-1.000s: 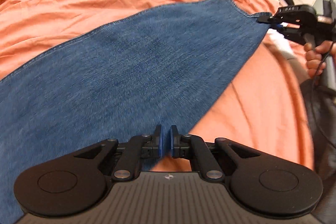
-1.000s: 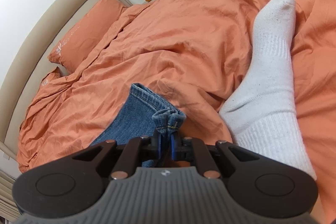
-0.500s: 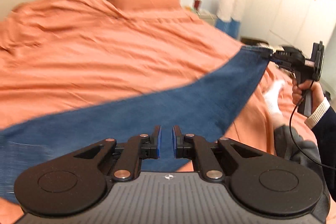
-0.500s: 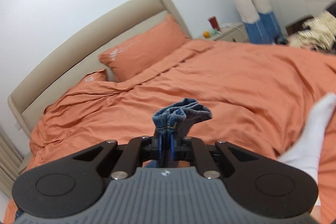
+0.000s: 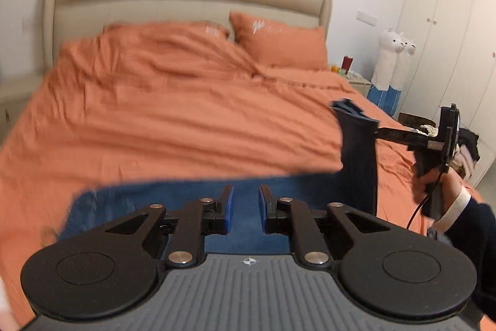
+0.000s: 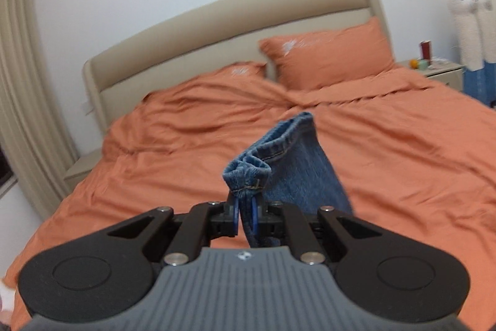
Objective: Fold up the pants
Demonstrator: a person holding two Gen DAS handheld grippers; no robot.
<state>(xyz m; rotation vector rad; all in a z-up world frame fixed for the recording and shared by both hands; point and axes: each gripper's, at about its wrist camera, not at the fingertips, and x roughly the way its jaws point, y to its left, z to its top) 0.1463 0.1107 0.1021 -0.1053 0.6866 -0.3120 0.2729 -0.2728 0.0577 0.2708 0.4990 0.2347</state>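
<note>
So my right gripper (image 6: 245,214) is clamped down on the bunched hem of the blue denim pants (image 6: 291,172), holding that cuff end up off the orange duvet-covered bed (image 6: 387,151). From my left side you can see why: the leg hangs down from the pinch like a dark strip while the rest of the jeans lies flat along the near edge of the bed, right under my left gripper (image 5: 245,209). Lifting by the hem lets gravity straighten the leg before I carry it over, at least that's my read.

The left one is holding nothing, blue pads parted with a clear gap, hovering just above the flat denim (the view is pretty motion-blurred, so I can't say if it's touching). My guess is it's there to pin or grab the lower part so the fabric doesn't slide when the hem comes across.

The fold itself isn't made yet. Main risk I see: the cuff is only caught by a small wad of cloth, so a quick swing could pull it loose.
</note>
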